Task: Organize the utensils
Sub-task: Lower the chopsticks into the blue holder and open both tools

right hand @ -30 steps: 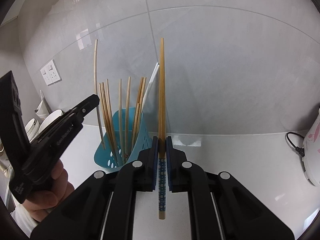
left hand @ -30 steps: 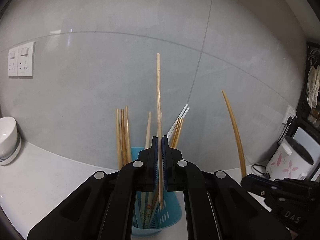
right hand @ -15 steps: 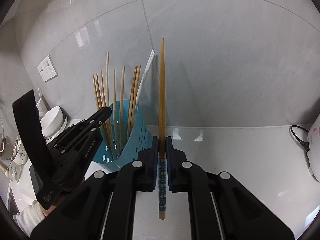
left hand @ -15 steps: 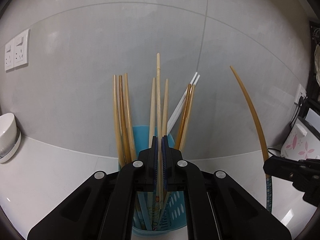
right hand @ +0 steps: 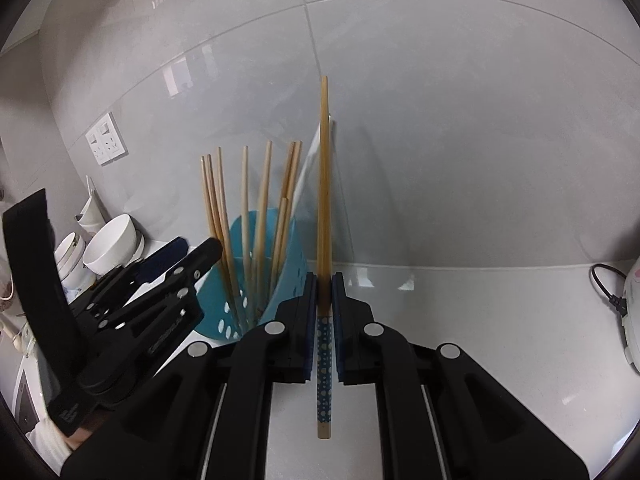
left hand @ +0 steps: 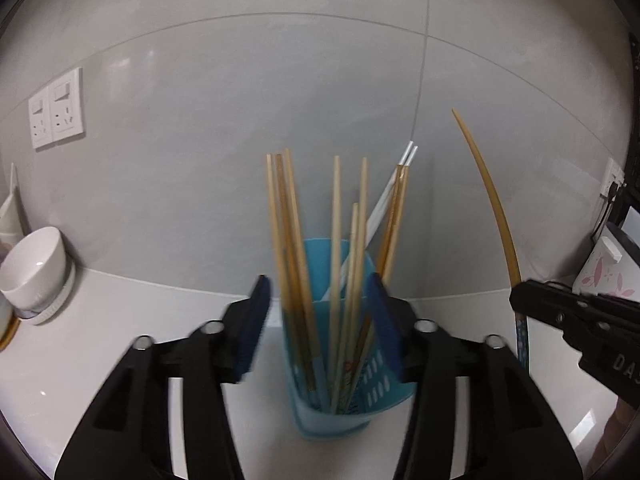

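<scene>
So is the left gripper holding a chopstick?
No, the left gripper has its jaws spread wide around the blue holder, gripping nothing.

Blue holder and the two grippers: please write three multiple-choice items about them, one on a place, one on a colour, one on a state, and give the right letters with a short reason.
1. Where do most chopsticks stand?
A. in the blue holder
B. in the white bowl
C. flat on the counter

2. What colour is the patterned end of the chopstick in the right gripper?
A. red with stripes
B. blue with white dots
C. plain black

3. What is the state of the left gripper?
A. shut on a chopstick
B. shut on the holder
C. open

Answers:
1 A, the sticks rise upright out of the holder.
2 B, dots show below the closed pads in the right wrist view.
3 C, its fingers stand wide apart on either side of the holder, gripping nothing.
</scene>
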The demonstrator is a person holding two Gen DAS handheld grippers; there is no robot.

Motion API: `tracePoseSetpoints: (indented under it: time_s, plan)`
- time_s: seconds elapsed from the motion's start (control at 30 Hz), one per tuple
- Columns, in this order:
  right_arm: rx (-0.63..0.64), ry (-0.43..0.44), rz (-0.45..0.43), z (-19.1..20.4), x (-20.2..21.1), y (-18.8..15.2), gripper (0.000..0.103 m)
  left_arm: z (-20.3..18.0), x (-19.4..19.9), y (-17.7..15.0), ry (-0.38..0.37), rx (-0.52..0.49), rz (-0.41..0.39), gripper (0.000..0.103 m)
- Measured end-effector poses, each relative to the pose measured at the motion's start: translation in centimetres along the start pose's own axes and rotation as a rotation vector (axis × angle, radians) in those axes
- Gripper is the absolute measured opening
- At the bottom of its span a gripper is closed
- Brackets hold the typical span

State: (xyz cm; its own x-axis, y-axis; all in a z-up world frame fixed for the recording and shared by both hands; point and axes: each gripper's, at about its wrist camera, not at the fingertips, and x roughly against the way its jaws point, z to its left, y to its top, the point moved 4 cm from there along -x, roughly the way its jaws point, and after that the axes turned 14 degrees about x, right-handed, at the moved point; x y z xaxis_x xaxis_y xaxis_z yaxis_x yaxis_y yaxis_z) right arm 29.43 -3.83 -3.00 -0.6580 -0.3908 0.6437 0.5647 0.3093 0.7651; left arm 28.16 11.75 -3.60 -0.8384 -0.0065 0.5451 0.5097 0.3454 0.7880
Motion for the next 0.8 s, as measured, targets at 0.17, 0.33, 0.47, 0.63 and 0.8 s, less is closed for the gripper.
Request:
tracePoseSetpoints:
  time_s: [0.17, 0.33, 0.47, 0.63, 0.8]
  plan:
    - [0.014, 0.055, -0.076, 1.2, -0.2, 1.7, 0.007, 1.7, 0.9, 0.6, 0.036, 0.018, 0.043, 0.089]
    - [0.015, 0.1, -0.134, 2.3, -0.7, 3.1, 0.007, 3.1, 1.8, 0.6, 0.069, 0.022, 0.063, 0.097]
    - [-0.009, 0.138, -0.158, 2.8, -1.7, 4.0, 0.007, 4.4, 2.6, 0.6, 0.105, 0.04, 0.056, 0.097]
    - [-0.011, 0.14, -0.208, 3.7, -2.6, 4.7, 0.007, 6.4, 2.8, 1.0, 0.112, 0.062, 0.069, 0.097]
    - [-0.005, 0.118, -0.249, 4.7, -3.8, 4.6, 0.007, 7.0, 2.4, 1.2, 0.117, 0.077, 0.092, 0.097]
